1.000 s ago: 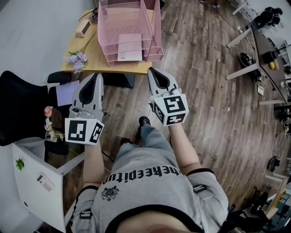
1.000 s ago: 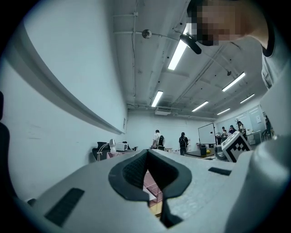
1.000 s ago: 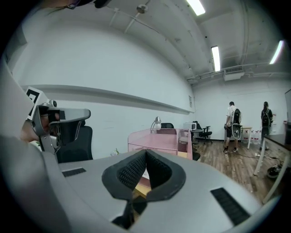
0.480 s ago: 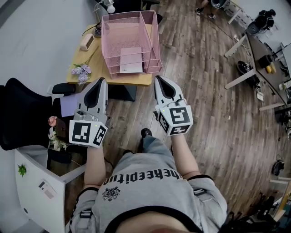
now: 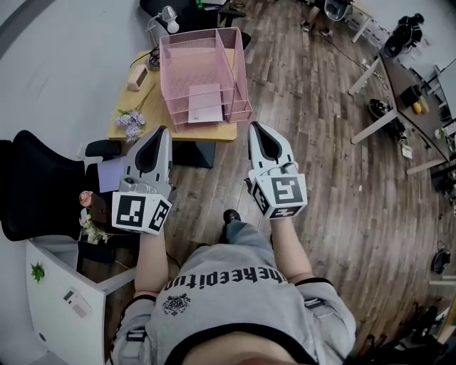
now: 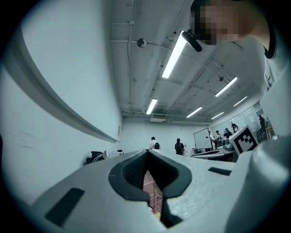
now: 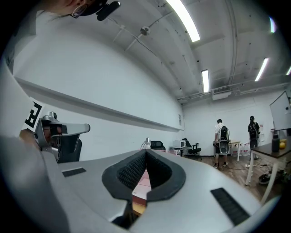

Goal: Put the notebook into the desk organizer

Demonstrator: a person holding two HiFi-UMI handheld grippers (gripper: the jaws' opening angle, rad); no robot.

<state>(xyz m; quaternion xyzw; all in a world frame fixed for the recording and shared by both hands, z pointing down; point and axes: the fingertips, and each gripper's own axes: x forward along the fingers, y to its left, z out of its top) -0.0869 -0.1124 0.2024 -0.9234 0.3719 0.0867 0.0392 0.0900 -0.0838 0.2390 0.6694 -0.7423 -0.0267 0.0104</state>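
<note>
The person stands on the wooden floor [image 5: 320, 164], back from the worktop [image 5: 153, 100], holding both grippers out side by side at waist height and pointing them toward it. The left gripper [image 5: 159, 131] has its tongs pressed together with the tips meeting, and nothing is held between them. The left gripper view confirms this: the dark pads touch at the front, and only a sliver of pink mesh shows through the gap behind them. The right gripper [image 5: 255, 126] is in the same condition, with tongs closed tip to tip and empty. The two grippers are apart from each other, and neither touches the worktop. The pink wire desk organizer [image 5: 240, 65] stands upright on the worktop. The notebook [image 5: 205, 103], pale and flat, lies in the organizer's low front tray, near its front edge. A sprig of lavender flowers [image 5: 130, 121] lies on the worktop to the left of the organizer, and a small beige box [image 5: 137, 77] sits farther back on that side. A desk lamp [image 5: 169, 16] stands behind the organizer. A black chair [image 5: 35, 189] stands to the person's left, beside a white cabinet [image 5: 60, 299].
</note>
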